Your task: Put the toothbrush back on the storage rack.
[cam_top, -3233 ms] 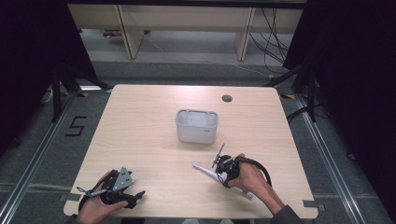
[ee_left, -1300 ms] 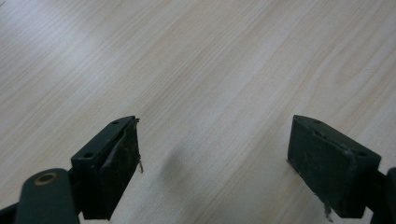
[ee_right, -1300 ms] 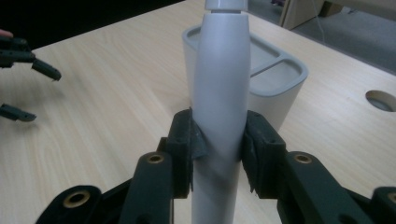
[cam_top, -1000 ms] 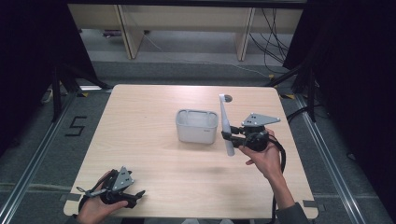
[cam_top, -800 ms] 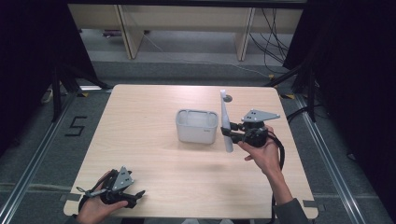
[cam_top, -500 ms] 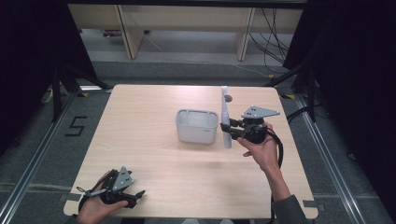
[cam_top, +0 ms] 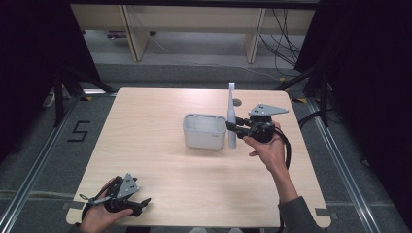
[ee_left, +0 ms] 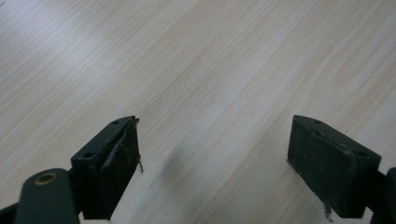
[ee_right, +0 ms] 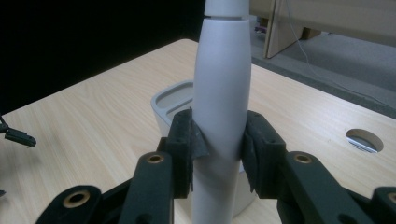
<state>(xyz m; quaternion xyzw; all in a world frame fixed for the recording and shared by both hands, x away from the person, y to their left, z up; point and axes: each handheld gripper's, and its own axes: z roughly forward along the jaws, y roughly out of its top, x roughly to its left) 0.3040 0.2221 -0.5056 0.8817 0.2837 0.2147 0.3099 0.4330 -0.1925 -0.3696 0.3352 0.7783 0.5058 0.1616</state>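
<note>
With the right gripper [cam_top: 236, 127] clamped on the upright white stick [cam_top: 231, 114] just beside the grey tub [cam_top: 204, 131] — left gripper [ee_left: 215, 163] open, idle — carry it over the rim before lowering.

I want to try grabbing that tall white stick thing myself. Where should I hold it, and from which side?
Hold the white stick around its thick lower body, where it is widest, and come in level from the side, since it stands upright. That is how the right gripper has it, one of its fingers pressing on each flank, beside the grey container. The thin top looks harder to pinch steadily.
</note>
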